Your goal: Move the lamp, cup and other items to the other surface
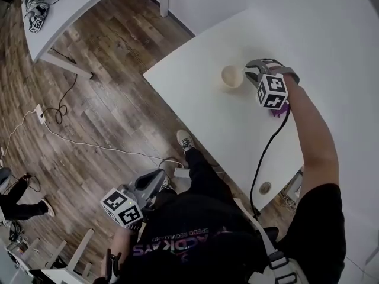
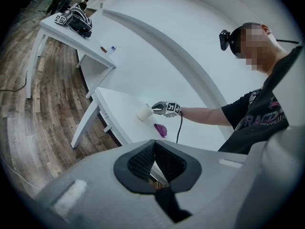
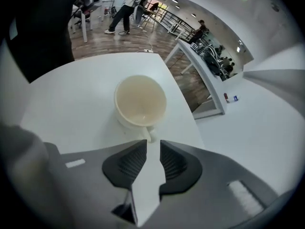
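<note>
A cream cup [image 1: 232,76] stands empty and upright on the white table [image 1: 195,99], near its far edge. My right gripper [image 1: 249,74] hangs just right of it, pointing steeply down. In the right gripper view the cup [image 3: 140,100] lies right ahead, its handle [image 3: 149,136] just beyond the tips of the right gripper [image 3: 153,149], whose jaws stand a little apart with only bare table between them. A small purple item [image 1: 278,111] lies under that hand, also seen as the purple item [image 2: 161,129]. My left gripper [image 1: 166,180] hangs shut and empty over the floor, off the table.
A second white table [image 1: 77,5] stands at the far left with a striped bag [image 2: 78,20] and another marker cube [image 1: 37,21] on it. Cables [image 1: 59,114] trail over the wood floor. A cable hole [image 1: 265,188] sits near the table's front edge. People stand far off.
</note>
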The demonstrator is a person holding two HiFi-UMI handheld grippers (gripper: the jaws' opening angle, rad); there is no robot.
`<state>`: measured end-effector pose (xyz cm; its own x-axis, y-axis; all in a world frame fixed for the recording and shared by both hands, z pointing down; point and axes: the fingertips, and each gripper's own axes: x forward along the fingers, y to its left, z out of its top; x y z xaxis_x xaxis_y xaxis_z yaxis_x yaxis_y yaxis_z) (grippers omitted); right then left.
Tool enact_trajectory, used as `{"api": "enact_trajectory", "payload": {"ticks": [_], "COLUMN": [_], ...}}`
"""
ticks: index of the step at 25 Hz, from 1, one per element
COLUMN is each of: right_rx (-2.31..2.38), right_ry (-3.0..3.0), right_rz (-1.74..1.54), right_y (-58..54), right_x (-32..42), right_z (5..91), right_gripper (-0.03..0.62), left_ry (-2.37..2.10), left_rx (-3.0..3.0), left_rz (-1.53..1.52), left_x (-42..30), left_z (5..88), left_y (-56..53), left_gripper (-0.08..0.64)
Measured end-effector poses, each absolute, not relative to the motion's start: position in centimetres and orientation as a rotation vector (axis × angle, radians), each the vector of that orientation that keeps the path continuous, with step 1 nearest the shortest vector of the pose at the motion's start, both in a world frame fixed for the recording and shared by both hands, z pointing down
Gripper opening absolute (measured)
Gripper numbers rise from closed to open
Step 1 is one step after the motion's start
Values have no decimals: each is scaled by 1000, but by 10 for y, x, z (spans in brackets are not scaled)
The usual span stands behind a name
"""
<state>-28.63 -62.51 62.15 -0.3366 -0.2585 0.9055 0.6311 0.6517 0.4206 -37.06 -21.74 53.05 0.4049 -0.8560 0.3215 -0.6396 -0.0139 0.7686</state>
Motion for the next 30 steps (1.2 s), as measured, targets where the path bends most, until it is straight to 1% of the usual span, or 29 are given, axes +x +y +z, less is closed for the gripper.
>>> {"api": "enact_trajectory", "payload": {"ticks": [2, 5, 10, 15, 20, 24, 30], "right_rx": [-366, -464, -575, -582, -462, -305, -16], "right_ry": [-1636, -1567, -1498, -1501, -1583, -1692, -1873], "right_rz": [-968, -1006, -1031, -996, -725, -443, -142], "right_y": [-630, -628, -623, -618, -604, -586, -572], "right_x": [-294, -298, -297, -299, -281, -268, -260], "right_z": [624, 636, 656, 662, 661, 656, 647], "right_gripper": [109, 114, 104, 91, 77, 69, 66], "left_ry": [-1308, -1315, -1322, -1316, -1310, -1309, -1317], "left_rx": [1716, 1679, 1651, 1644, 1668, 1690, 1719], "left_rz": [-294, -303, -308, -314, -320, -318, -315], "left_x": [-373, -371, -367, -370, -371, -373, -376], "left_z": [535, 541, 547, 553, 552, 547, 535], "left_y": [-219, -216, -219, -219, -218, -213, -202], "left_gripper": [-2, -2, -2, -2, -2, -2, -2]}}
